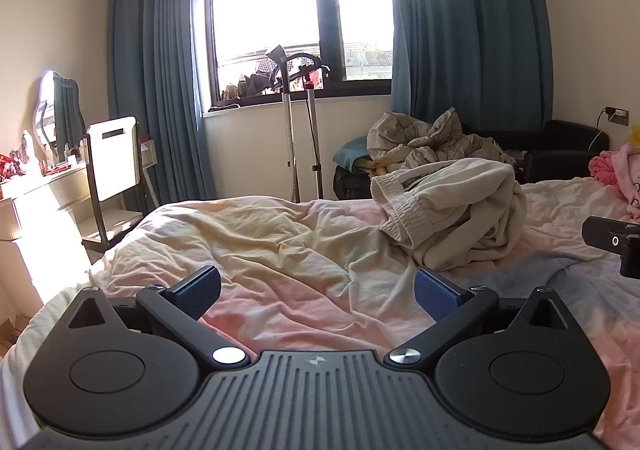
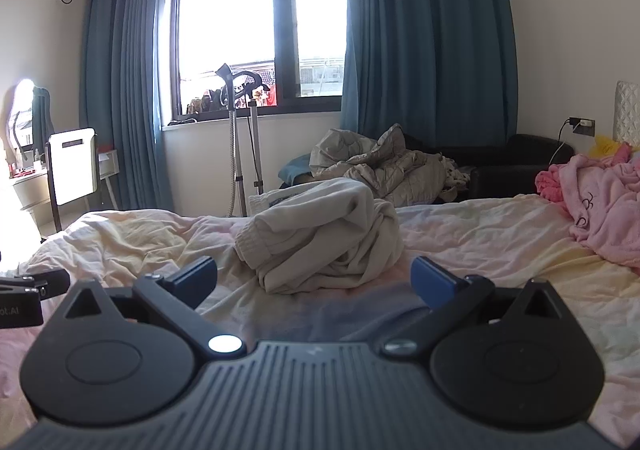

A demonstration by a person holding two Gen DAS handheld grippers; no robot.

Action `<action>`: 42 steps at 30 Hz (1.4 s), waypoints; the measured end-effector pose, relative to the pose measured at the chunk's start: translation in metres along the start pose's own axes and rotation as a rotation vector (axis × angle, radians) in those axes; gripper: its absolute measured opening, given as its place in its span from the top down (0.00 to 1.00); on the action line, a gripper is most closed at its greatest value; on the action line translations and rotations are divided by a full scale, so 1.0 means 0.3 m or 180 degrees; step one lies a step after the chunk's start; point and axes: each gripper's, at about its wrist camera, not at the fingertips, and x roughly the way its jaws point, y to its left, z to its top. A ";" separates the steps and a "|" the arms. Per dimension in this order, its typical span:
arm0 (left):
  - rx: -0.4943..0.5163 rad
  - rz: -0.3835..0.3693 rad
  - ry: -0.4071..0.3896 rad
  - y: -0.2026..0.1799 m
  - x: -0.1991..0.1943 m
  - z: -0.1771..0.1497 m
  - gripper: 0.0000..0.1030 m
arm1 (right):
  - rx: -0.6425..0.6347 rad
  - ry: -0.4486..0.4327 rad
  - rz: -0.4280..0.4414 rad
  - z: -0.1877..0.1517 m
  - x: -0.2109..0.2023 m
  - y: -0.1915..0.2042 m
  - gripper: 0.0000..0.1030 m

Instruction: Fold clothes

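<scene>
Clothes (image 2: pixel 328 234) sit in a cream heap on the bed (image 2: pixel 480 234) (all bunched up), w/ nothing touching them. Left gripper (image 1: pixel 318 292) & right gripper (image 2: pixel 314 280) are both spread wide, holding nothing, near the heap.

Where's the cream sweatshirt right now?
The cream sweatshirt lies crumpled on the bed, straight ahead of the open right gripper and ahead-right of the left gripper, with the pink robe farther right.
</scene>
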 end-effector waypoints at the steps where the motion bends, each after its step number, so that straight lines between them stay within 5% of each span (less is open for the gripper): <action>1: -0.0005 -0.0003 0.0005 0.000 0.001 -0.001 0.00 | -0.0002 -0.0001 0.0001 -0.002 0.001 0.001 0.00; 26: -0.0076 -0.0096 0.0063 0.023 0.017 -0.002 0.00 | 0.0080 0.0053 0.0014 -0.013 0.031 0.008 0.00; 38: -0.0184 -0.0026 0.0027 0.084 0.028 0.008 0.00 | 0.0013 -0.0110 0.0089 0.205 0.031 0.176 0.00; 42: -0.0214 0.0016 -0.0004 0.107 0.022 0.013 0.00 | 0.0027 -0.0095 0.0116 0.165 0.062 0.186 0.00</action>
